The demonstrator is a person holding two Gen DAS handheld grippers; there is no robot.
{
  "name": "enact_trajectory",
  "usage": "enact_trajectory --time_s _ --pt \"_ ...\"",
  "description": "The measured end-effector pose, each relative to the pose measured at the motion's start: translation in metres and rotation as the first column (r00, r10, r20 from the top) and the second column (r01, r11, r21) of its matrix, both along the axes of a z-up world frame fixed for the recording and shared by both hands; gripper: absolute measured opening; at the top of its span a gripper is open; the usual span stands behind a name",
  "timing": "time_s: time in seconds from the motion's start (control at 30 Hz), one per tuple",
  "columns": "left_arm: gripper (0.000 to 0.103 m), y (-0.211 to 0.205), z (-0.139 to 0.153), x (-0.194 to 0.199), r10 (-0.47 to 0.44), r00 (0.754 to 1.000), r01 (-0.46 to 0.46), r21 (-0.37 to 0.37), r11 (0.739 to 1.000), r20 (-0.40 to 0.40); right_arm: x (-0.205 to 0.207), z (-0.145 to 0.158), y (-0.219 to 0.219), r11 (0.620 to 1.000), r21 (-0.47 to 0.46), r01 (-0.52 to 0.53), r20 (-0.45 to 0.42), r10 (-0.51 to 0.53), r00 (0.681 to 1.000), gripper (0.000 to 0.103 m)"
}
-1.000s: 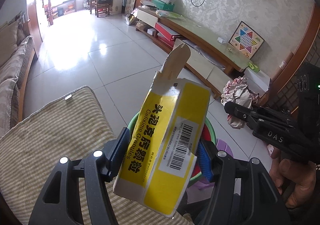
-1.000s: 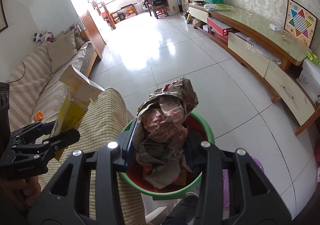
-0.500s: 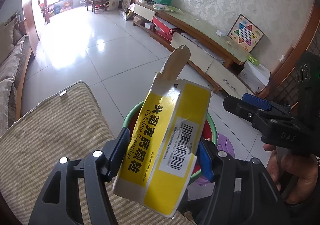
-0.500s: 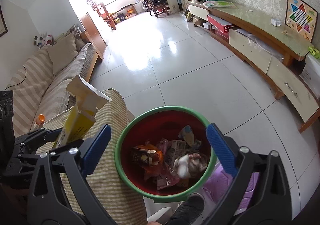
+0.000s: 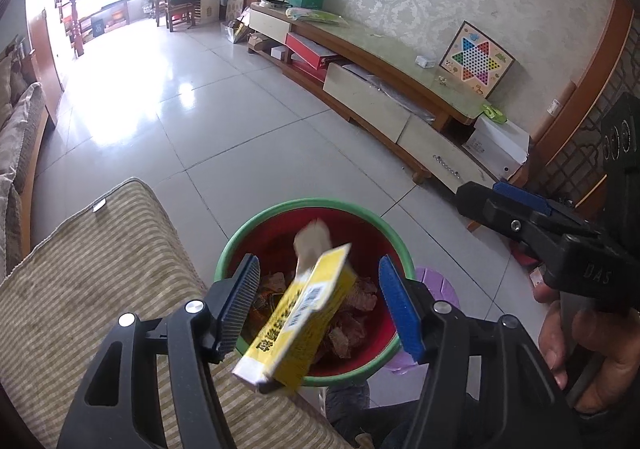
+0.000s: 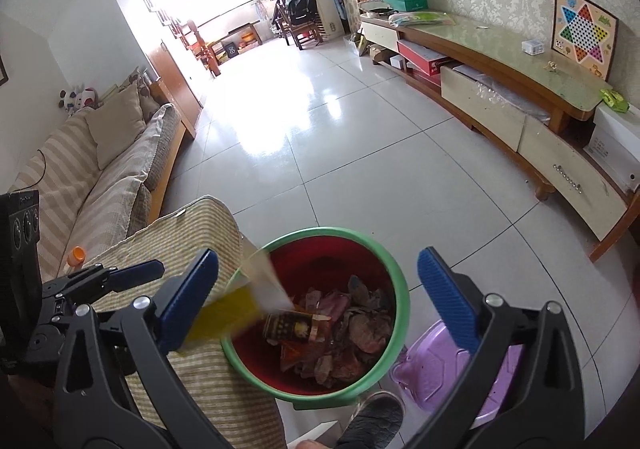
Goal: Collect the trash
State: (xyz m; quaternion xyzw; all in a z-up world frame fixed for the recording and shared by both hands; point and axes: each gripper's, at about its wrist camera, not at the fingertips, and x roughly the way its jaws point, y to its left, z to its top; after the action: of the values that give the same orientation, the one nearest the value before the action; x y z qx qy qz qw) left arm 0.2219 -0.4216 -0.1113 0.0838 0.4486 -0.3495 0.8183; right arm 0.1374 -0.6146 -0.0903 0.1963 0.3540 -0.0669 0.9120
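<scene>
Left gripper [image 5: 318, 303] over the green-rimmed red plastic bin [image 5: 394, 237], fingers spread apart and clear of the yellow cardboard medicine box [image 5: 298, 315], blurred and tilted between them above the crumpled wrappers [image 6: 344, 329] inside. Right gripper [image 6: 320, 295] just opened wide, empty (nothing between its fingers), above the same bin beside the striped beige cushion [image 5: 80, 269].

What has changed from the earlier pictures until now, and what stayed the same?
The right hand-held gripper opened and dropped its crumpled paper into the bin. The left hand-held gripper now stands open; the yellow box, blurred, is tipping between its pads toward the bin. The bin and the striped cushion stayed put.
</scene>
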Motion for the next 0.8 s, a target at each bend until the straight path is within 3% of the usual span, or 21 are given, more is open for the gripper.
enact_trajectory --time_s 0.37,0.43,0.47,0.6,0.8 --pt "0.06 0.02 0.01 -0.003 0.031 0.999 -0.031 0.002 1.0 0.016 -0.002 0.004 0.007 1.0 0.005 -0.001 0.01 0.001 1.0 0.098" --pt "0.065 0.032 0.016 -0.006 0.049 0.998 -0.05 0.003 0.999 0.028 -0.001 0.009 0.017 1.0 -0.001 -0.011 0.015 0.011 1.0 0.098" --pt "0.074 0.041 0.02 -0.008 0.061 0.998 -0.061 0.0 0.998 0.036 -0.001 0.011 0.023 1.0 -0.008 -0.017 0.018 0.017 1.0 0.098" --pt "0.091 0.08 0.035 -0.015 0.128 0.99 -0.128 -0.007 0.992 0.066 -0.002 0.03 0.057 0.996 -0.063 -0.059 0.043 0.061 0.997 0.098" --pt "0.095 0.149 0.058 -0.03 0.258 0.961 -0.256 -0.028 0.966 0.101 -0.009 0.065 0.128 0.981 -0.135 -0.137 0.094 0.151 0.984 0.098"
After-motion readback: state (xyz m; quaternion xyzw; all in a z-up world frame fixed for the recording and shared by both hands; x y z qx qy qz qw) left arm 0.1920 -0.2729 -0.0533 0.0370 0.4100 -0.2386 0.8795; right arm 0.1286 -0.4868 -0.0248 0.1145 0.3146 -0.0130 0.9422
